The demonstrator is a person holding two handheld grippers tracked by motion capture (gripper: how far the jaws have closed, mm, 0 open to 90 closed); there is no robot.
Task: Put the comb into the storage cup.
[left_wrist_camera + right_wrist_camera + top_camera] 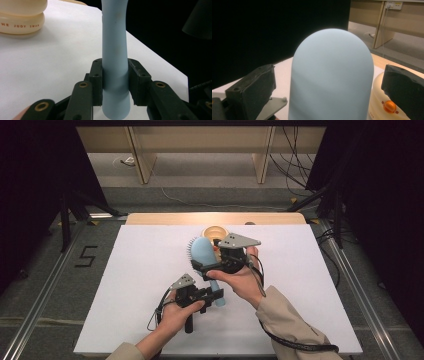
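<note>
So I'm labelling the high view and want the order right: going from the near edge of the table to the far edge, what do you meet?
Left gripper, shut on the light blue hairbrush's handle → right gripper at the hairbrush's head → cream-coloured container near the white table's far edge.

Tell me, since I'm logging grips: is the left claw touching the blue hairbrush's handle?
Touching. In the left gripper view, the left claw has both pads pressed against the hairbrush handle.
</note>
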